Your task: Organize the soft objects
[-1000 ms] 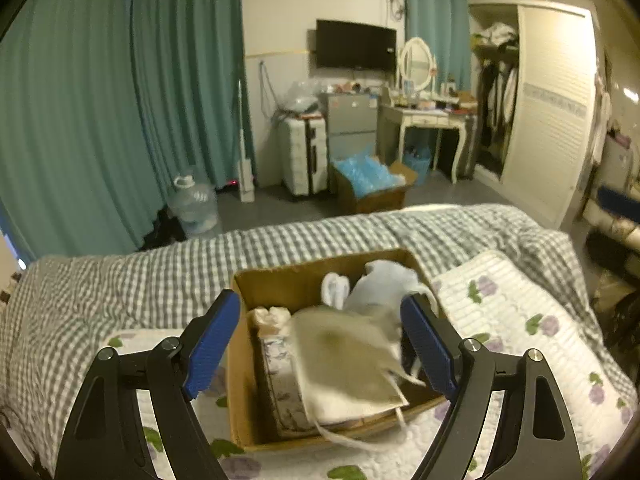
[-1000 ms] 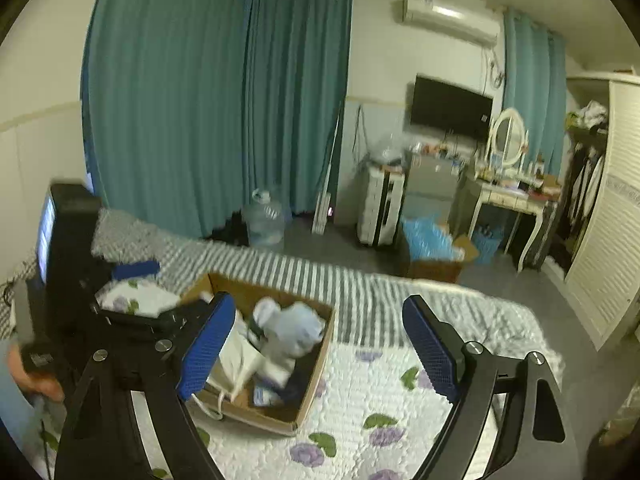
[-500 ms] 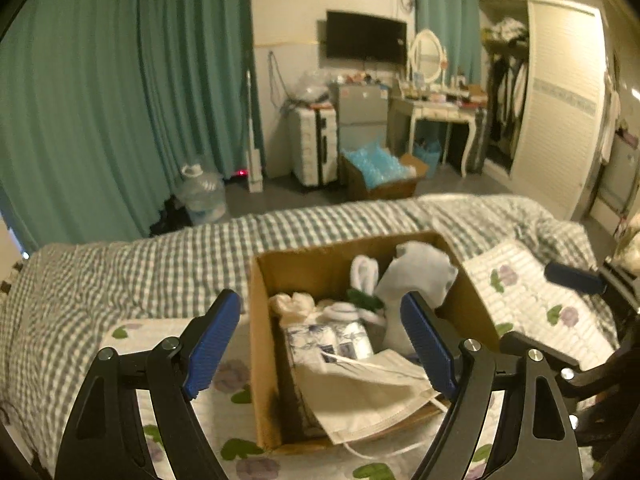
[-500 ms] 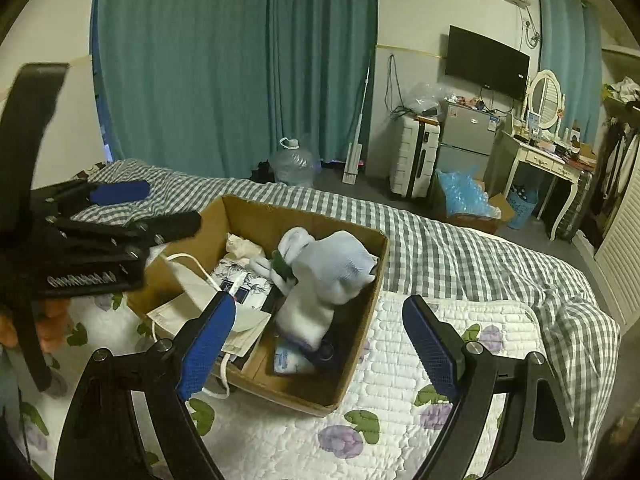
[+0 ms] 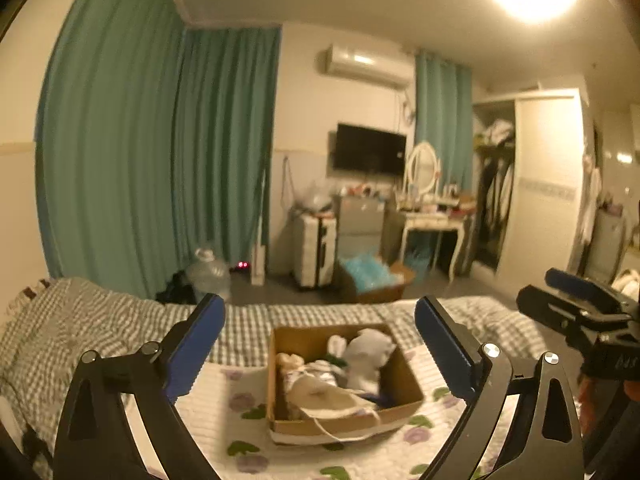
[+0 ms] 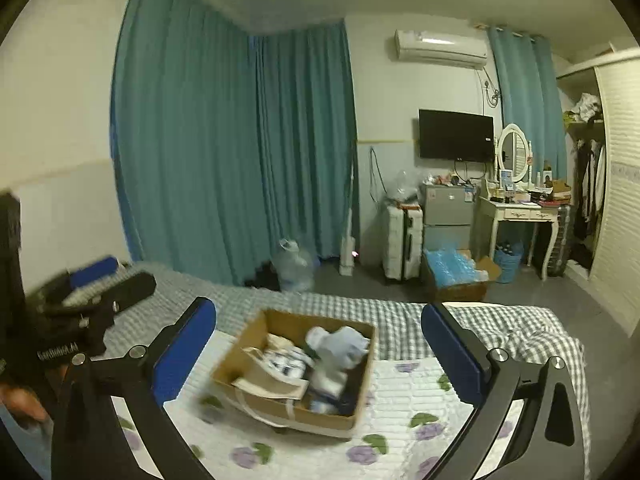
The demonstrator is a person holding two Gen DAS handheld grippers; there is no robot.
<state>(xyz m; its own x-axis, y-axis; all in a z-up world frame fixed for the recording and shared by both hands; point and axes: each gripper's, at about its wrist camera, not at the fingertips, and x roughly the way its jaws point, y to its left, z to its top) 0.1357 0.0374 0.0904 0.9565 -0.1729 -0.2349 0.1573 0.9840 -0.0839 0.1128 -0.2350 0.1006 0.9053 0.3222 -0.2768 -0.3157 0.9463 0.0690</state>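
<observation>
A brown cardboard box (image 5: 404, 364) sits on the floral quilt of the bed, filled with soft things: a beige drawstring pouch (image 5: 324, 394), a white sock bundle (image 5: 368, 354) and patterned cloth. It also shows in the right wrist view (image 6: 240, 346). My left gripper (image 5: 320, 344) is open and empty, held back and above the box. My right gripper (image 6: 320, 344) is open and empty, also back from the box. The right gripper shows at the right edge of the left view (image 5: 576, 308); the left one shows at the left edge of the right view (image 6: 80, 292).
The bed has a white quilt with purple flowers (image 6: 404, 384) over a grey checked blanket (image 5: 100, 320). Beyond the bed are teal curtains (image 6: 240, 160), a water jug (image 6: 294, 266), a suitcase (image 6: 402, 236), a box of blue items (image 6: 456, 272), a dressing table (image 6: 520, 216) and a wardrobe (image 5: 540, 184).
Both grippers have pulled up and back from the box, which now looks smaller and lower. The beige pouch, falling a second ago, now lies in the box. Both stay open.
</observation>
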